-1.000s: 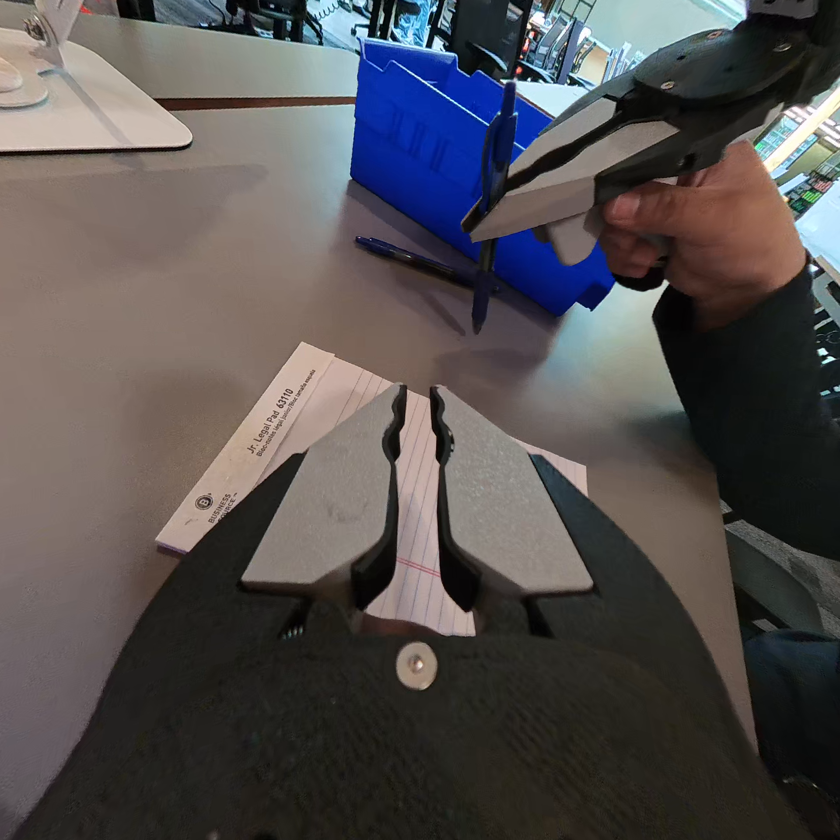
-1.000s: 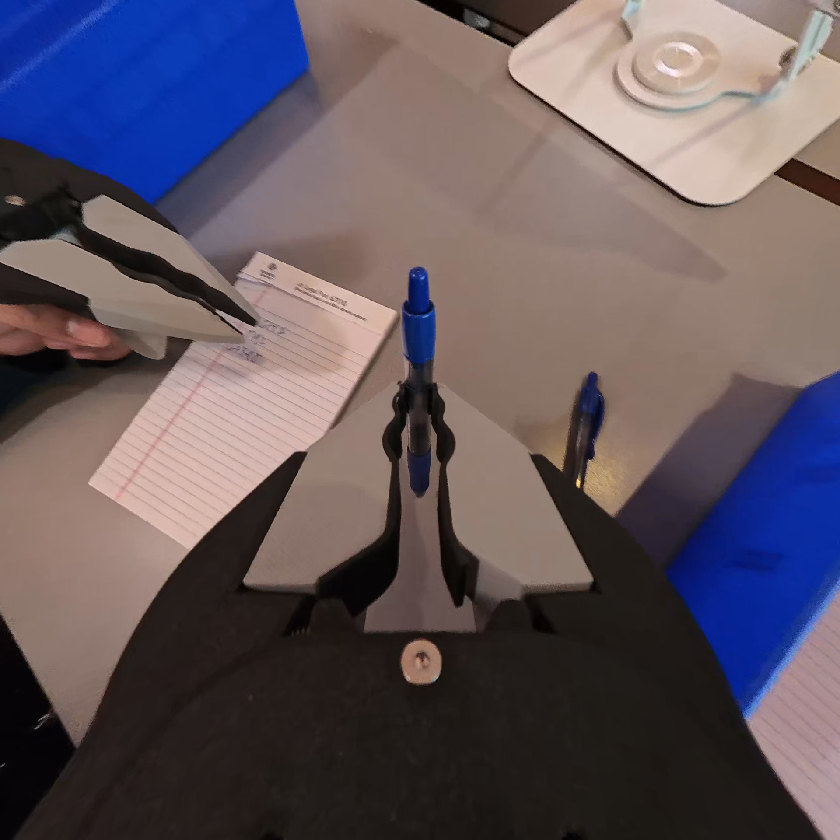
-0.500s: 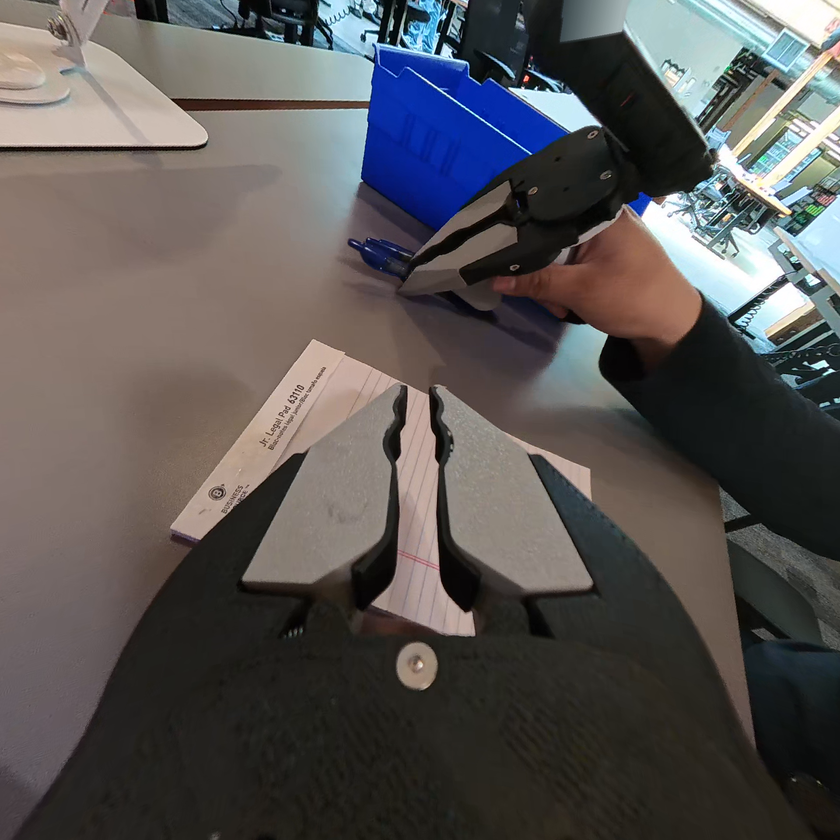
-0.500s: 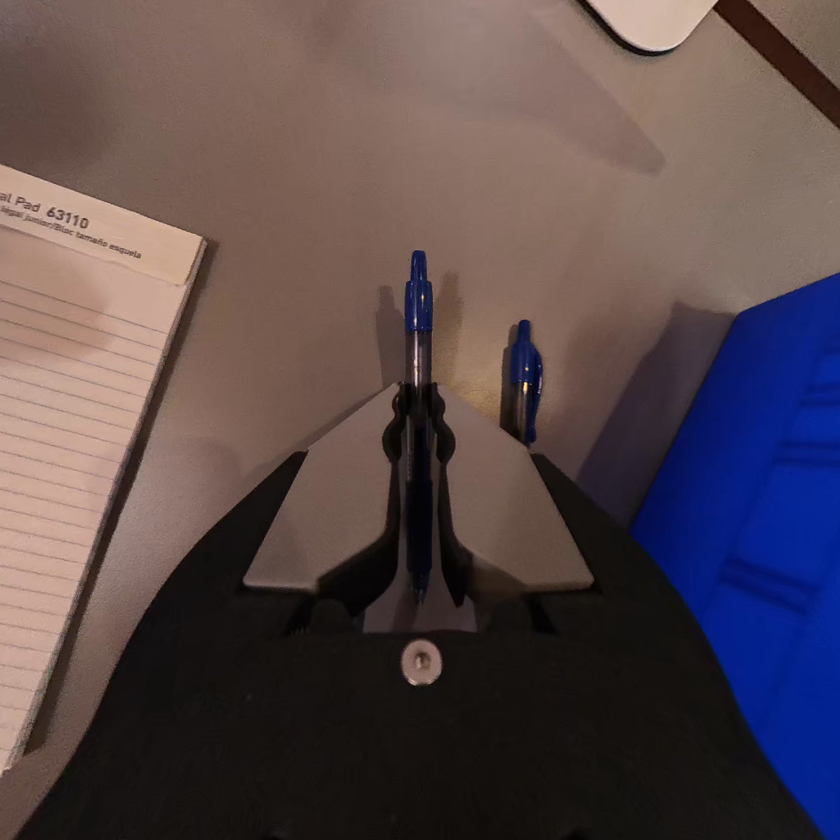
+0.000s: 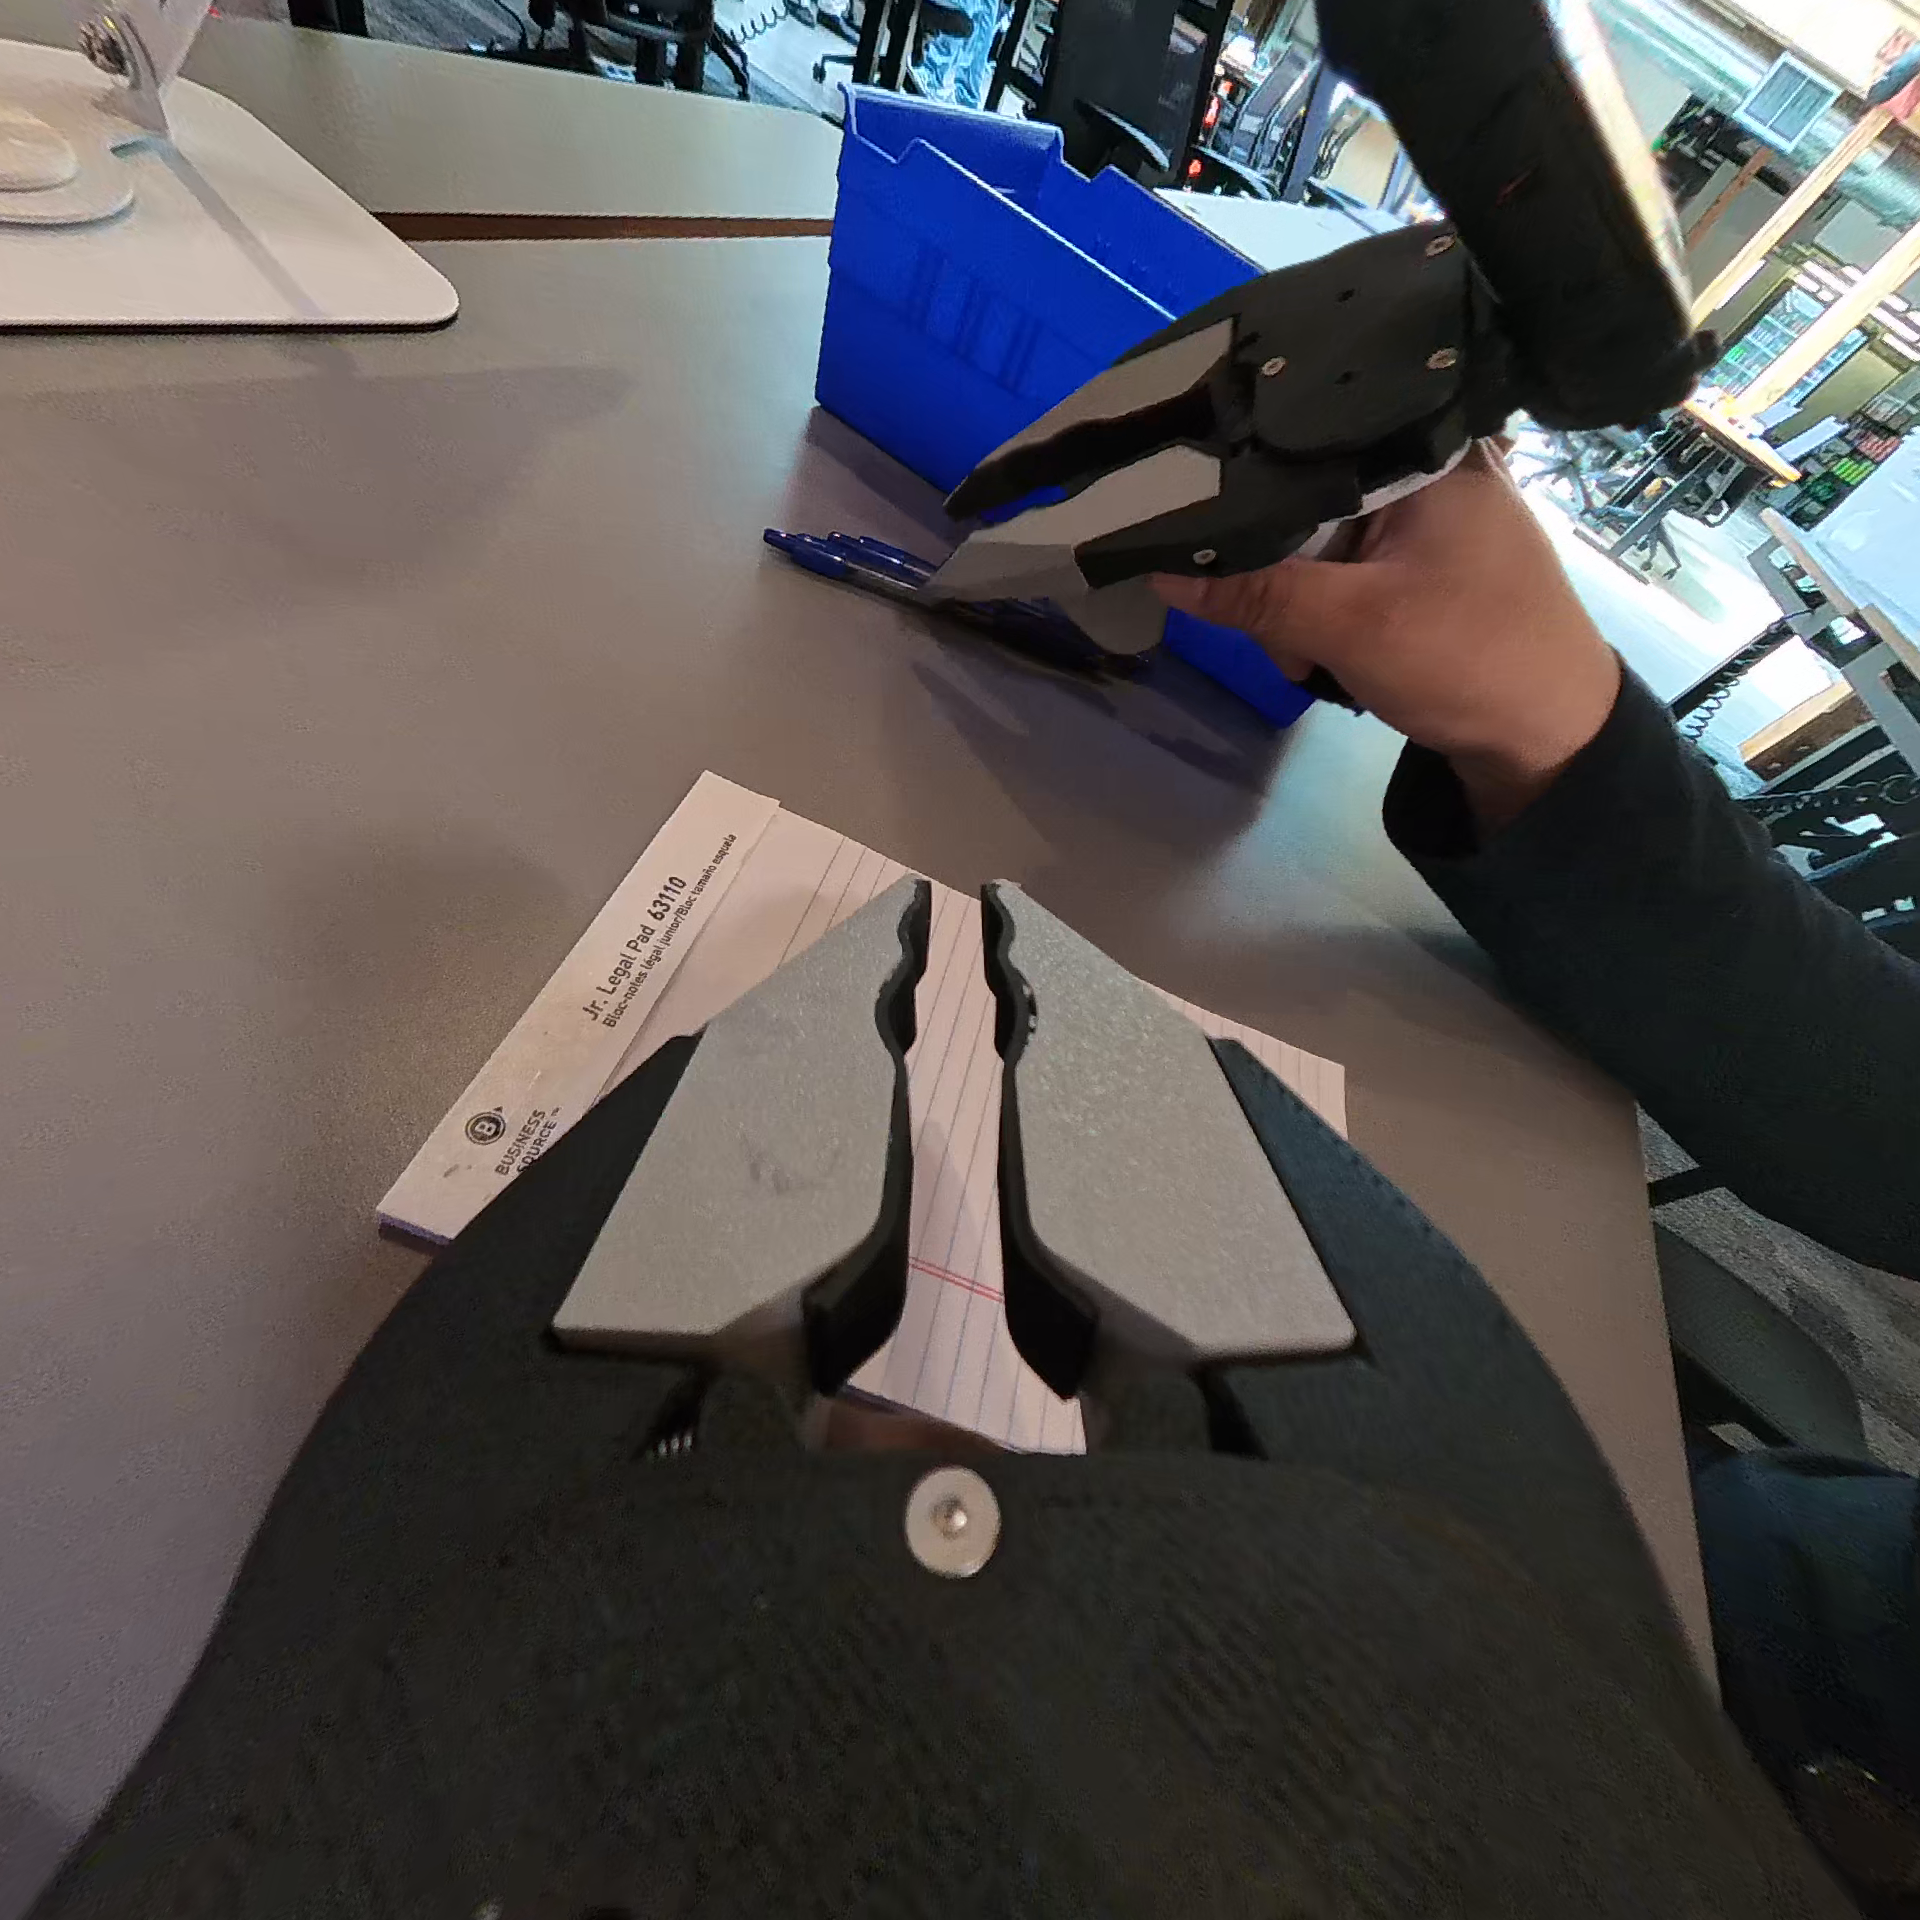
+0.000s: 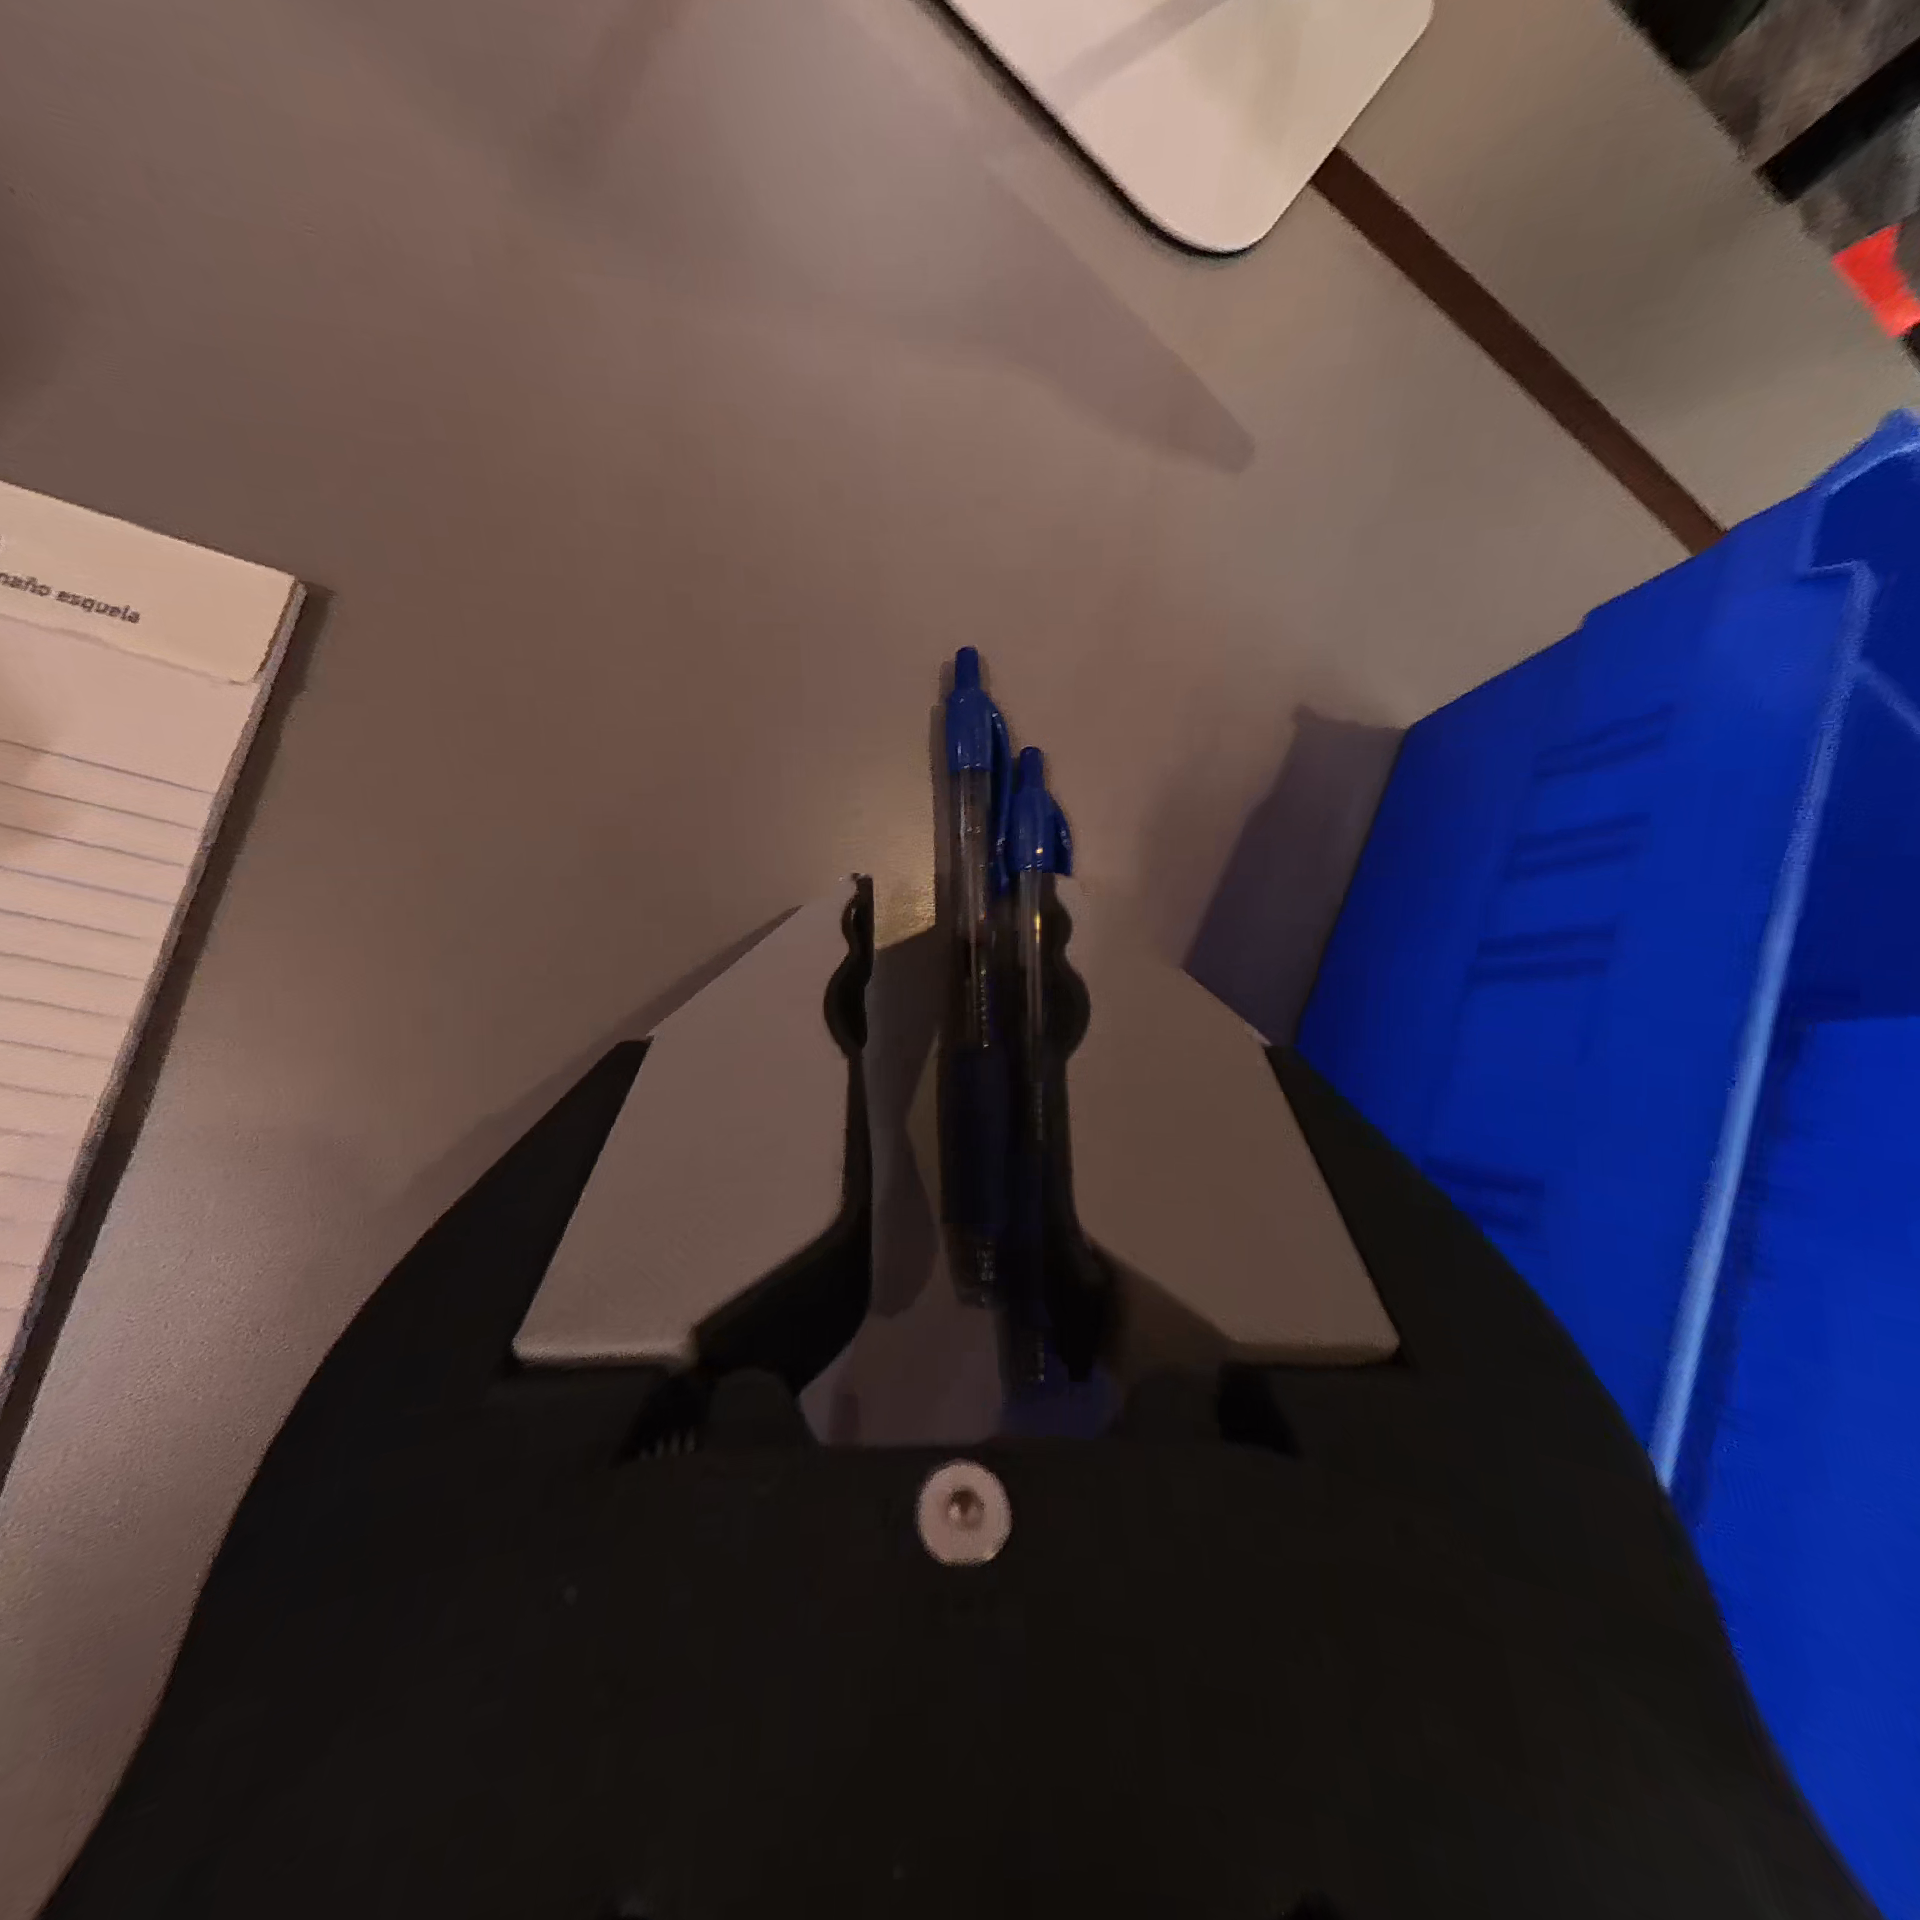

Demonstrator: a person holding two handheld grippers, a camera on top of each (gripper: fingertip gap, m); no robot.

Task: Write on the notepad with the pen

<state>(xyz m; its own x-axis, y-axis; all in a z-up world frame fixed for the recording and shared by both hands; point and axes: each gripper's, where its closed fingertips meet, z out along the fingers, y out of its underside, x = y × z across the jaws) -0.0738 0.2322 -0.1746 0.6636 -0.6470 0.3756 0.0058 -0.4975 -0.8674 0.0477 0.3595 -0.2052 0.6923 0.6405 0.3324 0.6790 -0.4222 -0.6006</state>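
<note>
Lowered since a second ago, the right gripper [image 6: 961,914] spreads its fingers wide around two blue pens [image 6: 977,935] lying beside the blue bin [image 6: 1621,1039]. Left gripper [image 5: 954,902], fingers narrow and empty, hovers over the notepad [image 5: 665,977] near the bench [image 5: 416,644] edge.
</note>
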